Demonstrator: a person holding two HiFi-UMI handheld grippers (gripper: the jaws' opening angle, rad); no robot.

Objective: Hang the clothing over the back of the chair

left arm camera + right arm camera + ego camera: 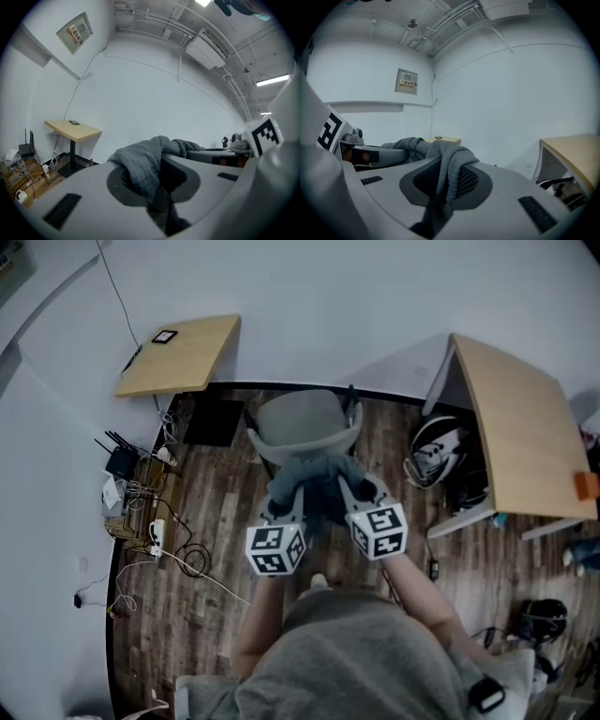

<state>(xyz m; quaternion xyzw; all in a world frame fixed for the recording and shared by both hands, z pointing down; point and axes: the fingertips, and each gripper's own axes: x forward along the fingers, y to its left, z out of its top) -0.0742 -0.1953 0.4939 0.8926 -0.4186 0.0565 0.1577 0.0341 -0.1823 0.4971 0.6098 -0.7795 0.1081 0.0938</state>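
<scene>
Ok so right now the clothing (314, 479) is bunched up between both grippers, hanging in the air just in front of the chair (302, 423), not on it yet. Left gripper (154, 176): fingers nearly closed, pinching a fold of the grey knit. Right gripper (443, 180): same deal, fingers clamped on another fold, with cloth spilling over the top of them. The two grippers sit close side by side, so the garment is more of a lump between them than a spread sheet.

My take on doing this bit well: don't loosen either pinch on the way over. I'd pull the grippers apart first so the cloth stretches out flat. Then I'd bring it in above the top edge of the chair back rather than shoving into it, since that chair looks like it could swivel or roll away. Lower it so roughly half drops on either side, and only then let go. From the head view I can't tell how much fabric dangles below, so I'd go in high.
</scene>
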